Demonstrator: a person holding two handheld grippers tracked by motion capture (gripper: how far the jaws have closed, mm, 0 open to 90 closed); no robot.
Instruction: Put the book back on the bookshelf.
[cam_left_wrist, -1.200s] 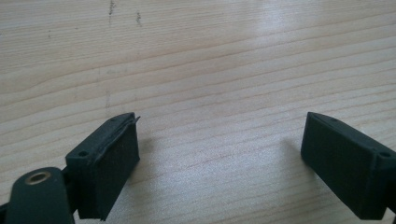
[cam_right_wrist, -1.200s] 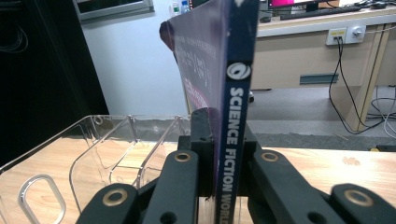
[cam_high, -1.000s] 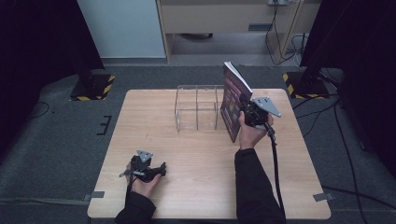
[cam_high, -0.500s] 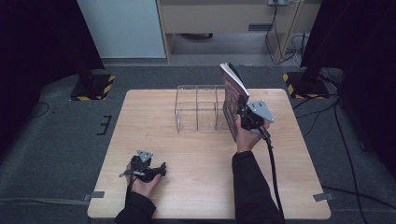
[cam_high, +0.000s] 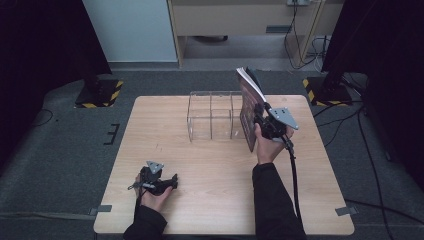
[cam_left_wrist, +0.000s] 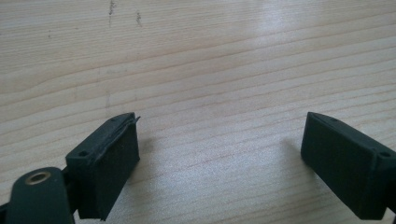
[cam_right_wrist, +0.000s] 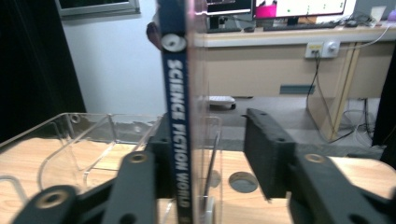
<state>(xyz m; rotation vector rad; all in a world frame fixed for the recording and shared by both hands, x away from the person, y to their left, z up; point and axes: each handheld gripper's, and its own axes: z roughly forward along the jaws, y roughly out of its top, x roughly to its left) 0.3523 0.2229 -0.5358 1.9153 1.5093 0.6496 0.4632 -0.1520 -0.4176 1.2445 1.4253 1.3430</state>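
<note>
The book (cam_high: 248, 111) stands on end at the right end of the clear acrylic rack (cam_high: 212, 115), toward the far right part of the wooden table (cam_high: 210, 165). Its long axis runs up and down with a slight tilt, the top edge leaning away from the person and the white page edges showing at the top in the high view. In the right gripper view its dark blue spine (cam_right_wrist: 179, 116) faces the camera, the white title "SCIENCE FICTION WORLD" reading down its length, and the rack's transparent wall runs just to the right of the spine. The right gripper (cam_high: 267, 122) sits at the book's right side; its jaws have just been opening, and in the right gripper view the spine stands between them, close against the left one, while a clear gap separates it from the right one, so the pads no longer clamp it. The left gripper (cam_high: 156, 182) rests on the table's near left part, well apart from the rack, its jaws spread wide over bare wood with nothing between them.
</note>
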